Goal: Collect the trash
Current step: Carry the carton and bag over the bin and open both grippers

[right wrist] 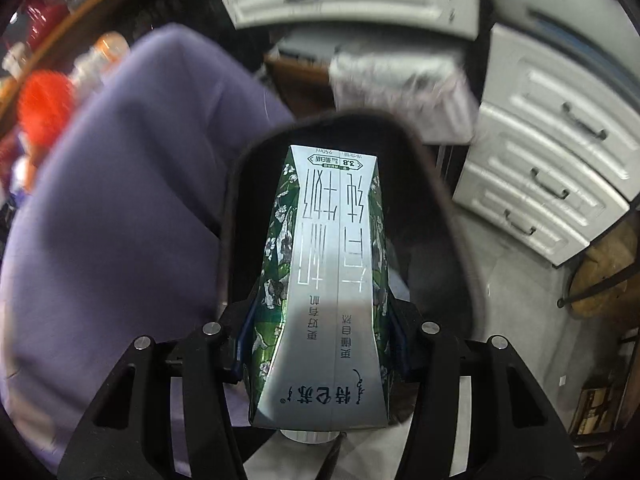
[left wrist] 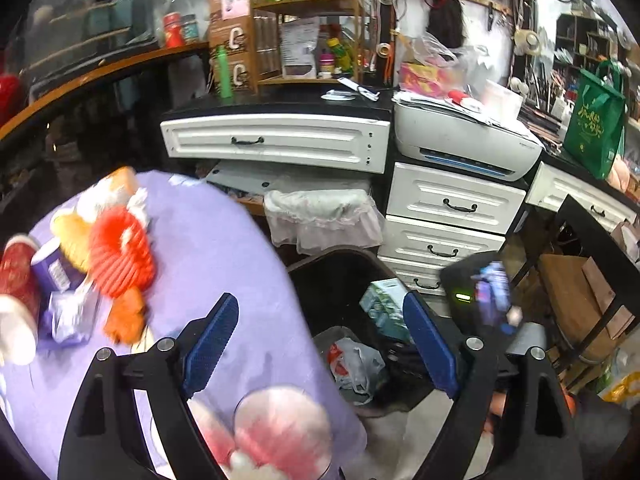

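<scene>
My right gripper (right wrist: 320, 340) is shut on a green and silver milk carton (right wrist: 324, 264) and holds it over the mouth of a black trash bin (right wrist: 440, 208). In the left wrist view the same carton (left wrist: 382, 304) and the right gripper's body (left wrist: 480, 292) show over the bin (left wrist: 332, 276), which holds a crumpled plastic bag (left wrist: 356, 364). My left gripper (left wrist: 320, 344) is open and empty, above the edge of the purple-covered table (left wrist: 224, 248). Trash lies on the table at left: a red paper fan (left wrist: 120, 252), orange wrappers (left wrist: 126, 316), a purple packet (left wrist: 68, 316), a red cup (left wrist: 18, 272).
White drawers (left wrist: 452, 204) and a printer (left wrist: 464, 136) stand behind the bin. A lace-covered stool (left wrist: 324, 216) sits under the desk. A pink and white object (left wrist: 276, 436) lies on the table's near edge. A black shelf frame with cardboard boxes (left wrist: 576, 300) is at right.
</scene>
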Tool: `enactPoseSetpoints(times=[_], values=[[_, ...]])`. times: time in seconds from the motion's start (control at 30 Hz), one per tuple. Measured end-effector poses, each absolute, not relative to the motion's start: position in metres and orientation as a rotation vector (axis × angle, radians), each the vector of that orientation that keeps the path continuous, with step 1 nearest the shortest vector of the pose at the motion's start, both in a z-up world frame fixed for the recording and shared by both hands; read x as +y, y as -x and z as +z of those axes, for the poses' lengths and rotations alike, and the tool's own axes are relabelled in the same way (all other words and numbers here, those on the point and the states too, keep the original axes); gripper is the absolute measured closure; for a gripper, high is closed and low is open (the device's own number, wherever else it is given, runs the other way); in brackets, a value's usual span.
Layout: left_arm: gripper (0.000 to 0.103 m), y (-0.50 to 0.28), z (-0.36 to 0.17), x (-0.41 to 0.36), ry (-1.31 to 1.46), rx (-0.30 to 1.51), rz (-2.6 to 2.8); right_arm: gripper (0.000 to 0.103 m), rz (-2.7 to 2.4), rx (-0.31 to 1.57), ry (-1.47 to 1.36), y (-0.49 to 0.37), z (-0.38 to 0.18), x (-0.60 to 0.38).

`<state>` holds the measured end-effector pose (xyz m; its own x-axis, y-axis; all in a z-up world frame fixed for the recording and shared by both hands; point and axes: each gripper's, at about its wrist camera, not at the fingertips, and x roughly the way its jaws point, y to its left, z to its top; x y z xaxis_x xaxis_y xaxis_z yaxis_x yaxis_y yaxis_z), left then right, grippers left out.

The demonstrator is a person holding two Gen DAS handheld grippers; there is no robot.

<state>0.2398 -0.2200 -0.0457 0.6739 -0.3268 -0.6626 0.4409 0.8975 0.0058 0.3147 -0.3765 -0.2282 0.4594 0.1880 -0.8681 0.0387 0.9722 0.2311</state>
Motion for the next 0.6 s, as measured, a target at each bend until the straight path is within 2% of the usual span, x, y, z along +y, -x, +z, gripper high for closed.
enactPoseSetpoints(times=[0.17,0.43,0.5,0.53,0.6], values=[[0.020,-0.233,-0.048,-0.203,-0.152,0.707,-0.399,0.050,0.065,1.215,-0.190,-0.347,-0.266,-0.366],[0.020,-0.230,-0.051,-0.185,-0.133,0.707,-0.382,0.049,0.019,1.289,-0.146,-0.370,-0.295,-0.358],[0.020,-0.230,-0.052,-0.182,-0.131,0.712,-0.378,0.044,-0.016,1.297,-0.127,-0.370,-0.298,-0.358],[0.020,-0.230,-0.052,-0.181,-0.127,0.713,-0.377,0.038,-0.029,1.293,-0.120,-0.368,-0.297,-0.357],[0.020,-0.229,-0.053,-0.178,-0.117,0.717,-0.378,0.036,-0.038,1.272,-0.129,-0.364,-0.291,-0.358]])
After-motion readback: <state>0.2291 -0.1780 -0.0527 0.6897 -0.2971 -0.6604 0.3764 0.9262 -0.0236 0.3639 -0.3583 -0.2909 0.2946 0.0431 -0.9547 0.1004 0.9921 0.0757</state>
